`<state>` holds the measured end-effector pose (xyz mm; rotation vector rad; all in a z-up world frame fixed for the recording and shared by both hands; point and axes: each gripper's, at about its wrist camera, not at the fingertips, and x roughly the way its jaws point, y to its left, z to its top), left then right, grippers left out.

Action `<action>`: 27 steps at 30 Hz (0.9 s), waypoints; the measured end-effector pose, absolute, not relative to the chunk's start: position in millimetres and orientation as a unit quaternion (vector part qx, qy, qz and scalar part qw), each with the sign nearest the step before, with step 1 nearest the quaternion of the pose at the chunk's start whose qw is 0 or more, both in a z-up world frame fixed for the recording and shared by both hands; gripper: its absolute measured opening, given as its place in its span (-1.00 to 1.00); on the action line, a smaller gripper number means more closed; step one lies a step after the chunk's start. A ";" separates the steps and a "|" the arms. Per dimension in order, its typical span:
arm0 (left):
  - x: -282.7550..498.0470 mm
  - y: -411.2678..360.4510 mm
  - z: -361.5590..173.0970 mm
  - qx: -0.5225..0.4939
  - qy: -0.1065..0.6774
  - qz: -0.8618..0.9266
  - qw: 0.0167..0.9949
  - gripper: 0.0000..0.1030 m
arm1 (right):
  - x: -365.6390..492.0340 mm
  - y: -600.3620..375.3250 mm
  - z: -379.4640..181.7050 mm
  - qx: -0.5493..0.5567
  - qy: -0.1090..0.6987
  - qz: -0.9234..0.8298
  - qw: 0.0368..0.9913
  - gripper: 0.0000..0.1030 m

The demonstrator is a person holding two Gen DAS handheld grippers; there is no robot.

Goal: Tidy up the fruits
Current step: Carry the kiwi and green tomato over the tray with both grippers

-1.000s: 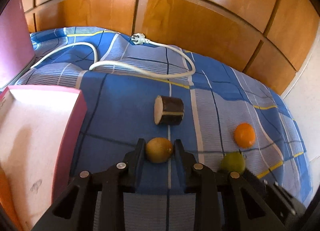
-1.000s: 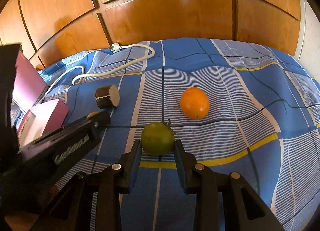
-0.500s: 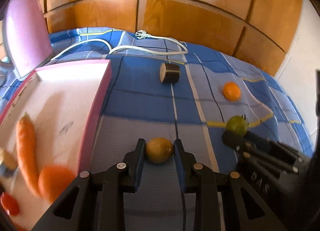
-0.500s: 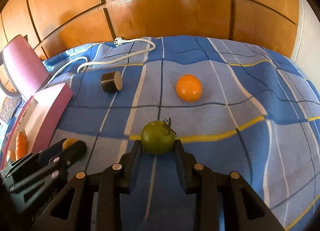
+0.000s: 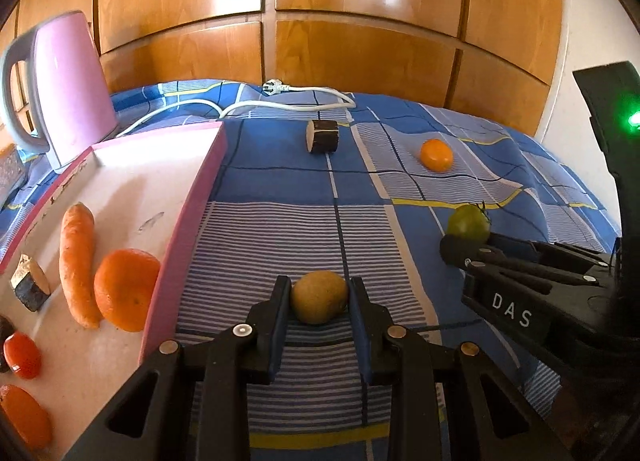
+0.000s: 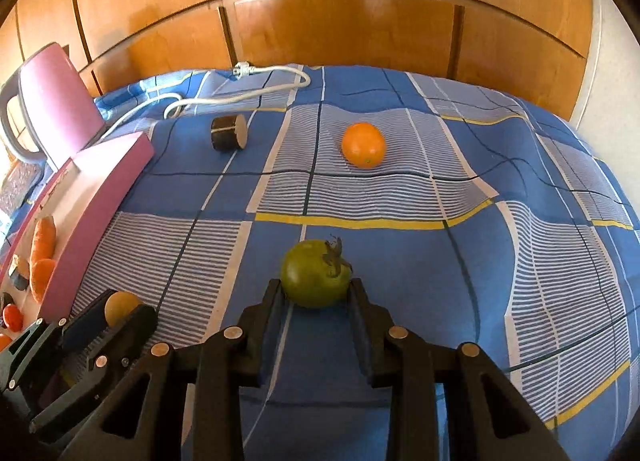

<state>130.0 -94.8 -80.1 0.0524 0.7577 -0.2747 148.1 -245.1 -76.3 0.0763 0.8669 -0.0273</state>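
My left gripper [image 5: 319, 295] is shut on a brownish-yellow kiwi [image 5: 319, 297], held above the striped blue bedspread just right of the pink box [image 5: 182, 229]. My right gripper [image 6: 316, 291] is shut on a green tomato [image 6: 314, 279] with a dried stem. The right gripper [image 5: 466, 243] also shows at the right of the left wrist view, and the left gripper [image 6: 120, 309] at the lower left of the right wrist view. An orange [image 6: 363, 145] and a dark cut piece with a pale face [image 6: 228, 132] lie farther back on the bed.
The pink box holds a carrot [image 5: 77, 257], an orange [image 5: 126, 293], a red tomato [image 5: 22, 355] and a dark cut piece [image 5: 30, 289]. A pink kettle [image 5: 70, 89] stands behind it. A white cable with plug [image 5: 280, 95] lies near the wooden wall panels [image 5: 360, 21].
Both grippers have drawn back toward me and to the left with their fruits. The pink box and its contents have come into the left wrist view.
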 end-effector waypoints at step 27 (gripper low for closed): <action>93.6 -80.3 -63.4 0.029 0.338 -0.147 0.929 -0.45 | 142.0 -229.1 -69.6 0.000 0.418 -0.010 0.908 -0.39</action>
